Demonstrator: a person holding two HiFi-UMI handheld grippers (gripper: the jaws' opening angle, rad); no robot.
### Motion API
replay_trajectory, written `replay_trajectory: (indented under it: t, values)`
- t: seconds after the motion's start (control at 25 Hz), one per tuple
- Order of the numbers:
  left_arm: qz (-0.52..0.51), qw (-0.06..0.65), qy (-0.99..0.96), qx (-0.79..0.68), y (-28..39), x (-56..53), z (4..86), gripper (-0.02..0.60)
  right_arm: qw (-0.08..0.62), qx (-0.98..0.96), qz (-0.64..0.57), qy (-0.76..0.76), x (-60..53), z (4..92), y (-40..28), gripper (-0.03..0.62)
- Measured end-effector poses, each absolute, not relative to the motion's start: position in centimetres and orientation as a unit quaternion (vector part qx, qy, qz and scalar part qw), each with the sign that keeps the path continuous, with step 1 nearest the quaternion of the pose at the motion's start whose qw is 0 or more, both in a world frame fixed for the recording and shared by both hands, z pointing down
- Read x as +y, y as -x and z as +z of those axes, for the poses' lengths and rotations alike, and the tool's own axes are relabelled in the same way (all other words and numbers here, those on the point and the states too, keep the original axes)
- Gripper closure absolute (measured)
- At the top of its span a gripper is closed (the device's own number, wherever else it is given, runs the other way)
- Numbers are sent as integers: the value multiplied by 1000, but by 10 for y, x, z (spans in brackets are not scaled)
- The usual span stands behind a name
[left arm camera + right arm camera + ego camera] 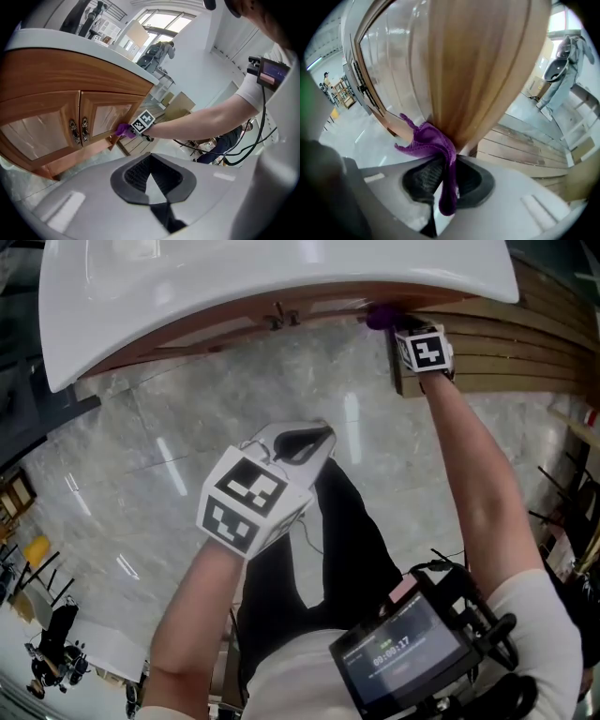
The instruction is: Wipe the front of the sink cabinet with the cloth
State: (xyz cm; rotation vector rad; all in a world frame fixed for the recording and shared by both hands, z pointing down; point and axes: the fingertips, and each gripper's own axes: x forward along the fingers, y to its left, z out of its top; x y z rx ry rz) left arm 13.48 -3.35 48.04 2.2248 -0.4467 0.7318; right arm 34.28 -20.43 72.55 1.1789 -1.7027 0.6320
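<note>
The wooden sink cabinet stands under a white countertop. A purple cloth is pinched in my right gripper and pressed against the cabinet's right corner post. From the head view the cloth shows just past the right gripper under the countertop edge. In the left gripper view the cloth sits at the right door's lower corner. My left gripper hangs back over the floor, jaws shut with nothing between them.
Two cabinet doors with metal handles meet left of the cloth. A slatted wooden platform lies on the floor right of the cabinet. Grey marble floor spreads below. A device with a screen is strapped at the person's chest.
</note>
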Motion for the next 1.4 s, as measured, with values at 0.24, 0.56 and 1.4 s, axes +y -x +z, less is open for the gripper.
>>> replay_trajectory:
  t: [0.24, 0.56, 1.4]
  values:
    - [298, 360, -869, -160, -148, -40, 474, 574, 471, -673, 268, -504, -201, 714, -385, 540]
    - [303, 352, -871, -161, -148, -43, 450, 574, 461, -657, 290, -521, -166, 683, -417, 539]
    - [281, 333, -886, -159, -76, 41, 297, 574, 357, -767, 290, -448, -4, 452, -238, 539]
